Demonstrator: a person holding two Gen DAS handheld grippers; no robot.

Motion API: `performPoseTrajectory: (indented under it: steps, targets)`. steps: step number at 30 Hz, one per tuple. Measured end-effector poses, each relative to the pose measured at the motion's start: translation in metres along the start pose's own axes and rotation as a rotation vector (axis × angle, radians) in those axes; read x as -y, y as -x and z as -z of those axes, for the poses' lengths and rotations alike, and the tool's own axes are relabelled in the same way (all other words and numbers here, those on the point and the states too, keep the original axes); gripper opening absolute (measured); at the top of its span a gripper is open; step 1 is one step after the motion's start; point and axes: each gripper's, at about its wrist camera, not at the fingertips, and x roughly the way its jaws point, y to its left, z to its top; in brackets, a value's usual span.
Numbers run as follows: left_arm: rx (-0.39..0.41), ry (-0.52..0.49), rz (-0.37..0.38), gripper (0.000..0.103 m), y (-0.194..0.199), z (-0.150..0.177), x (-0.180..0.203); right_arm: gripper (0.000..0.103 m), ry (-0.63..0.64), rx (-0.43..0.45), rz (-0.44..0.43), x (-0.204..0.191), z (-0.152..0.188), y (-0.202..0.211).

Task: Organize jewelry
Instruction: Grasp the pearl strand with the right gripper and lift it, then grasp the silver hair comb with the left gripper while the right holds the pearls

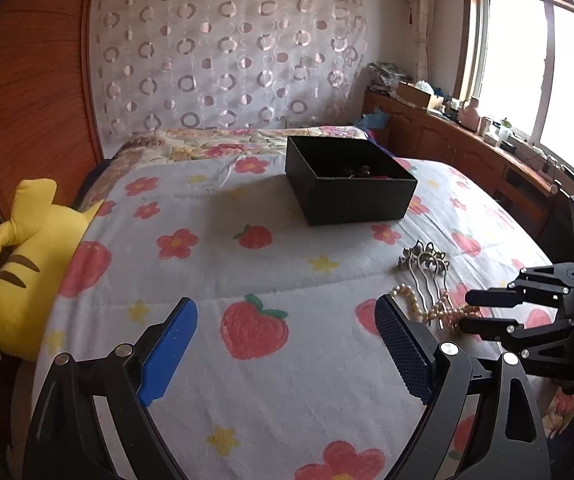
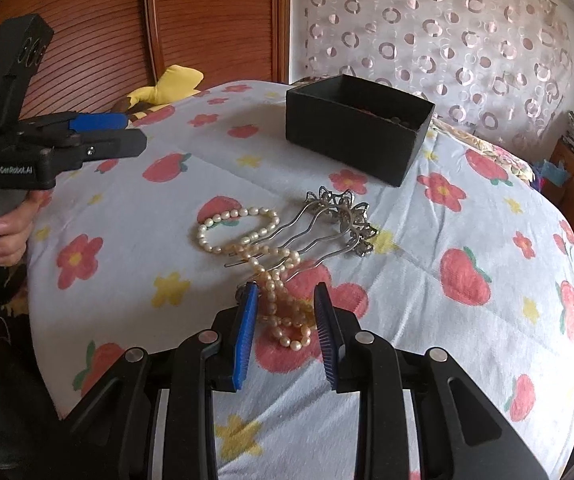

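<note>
Between right gripper [image 2: 285, 320] fingers, only its camera shows pearl necklace [image 2: 283, 316].

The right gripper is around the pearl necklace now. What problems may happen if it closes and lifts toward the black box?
1. The white pearl necklace lies tangled over the prongs of the silver metal hair comb, so lifting may drag the comb along or let it drop.
2. The right gripper, open, straddles only one bunched end; the long loop may hang and catch the rim of the black cardboard box.
3. Round pearls may slip from the pads.
</note>
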Motion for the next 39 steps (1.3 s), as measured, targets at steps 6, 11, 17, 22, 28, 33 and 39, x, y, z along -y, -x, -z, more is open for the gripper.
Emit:
performPoseTrajectory:
  steps: [6, 11, 17, 22, 28, 33, 39]
  targets:
    - [-0.007, 0.002, 0.008, 0.087, -0.001, 0.004, 0.003, 0.032, -0.012, -0.011, 0.016, 0.004, -0.002, -0.003]
    - [-0.013, -0.019, 0.022, 0.087, -0.002, 0.006, 0.013, 0.01, 0.005, -0.015, 0.005, 0.005, -0.002, -0.003]
    - [-0.029, -0.044, 0.03, 0.087, -0.005, 0.009, 0.025, 0.01, 0.008, 0.046, -0.001, 0.005, -0.001, 0.015]
    - [-0.039, -0.062, 0.042, 0.087, -0.008, 0.012, 0.034, 0.01, -0.025, 0.15, 0.0, 0.015, -0.009, 0.045]
    - [-0.054, -0.071, 0.055, 0.087, -0.012, 0.014, 0.04, 0.01, -0.041, 0.269, 0.008, 0.021, -0.021, 0.08]
    - [-0.063, -0.081, 0.066, 0.087, -0.016, 0.014, 0.046, 0.01, -0.051, 0.333, 0.017, 0.024, -0.027, 0.103]
    - [-0.067, -0.098, 0.081, 0.087, -0.019, 0.01, 0.055, 0.01, -0.064, 0.359, 0.026, 0.034, -0.028, 0.119]
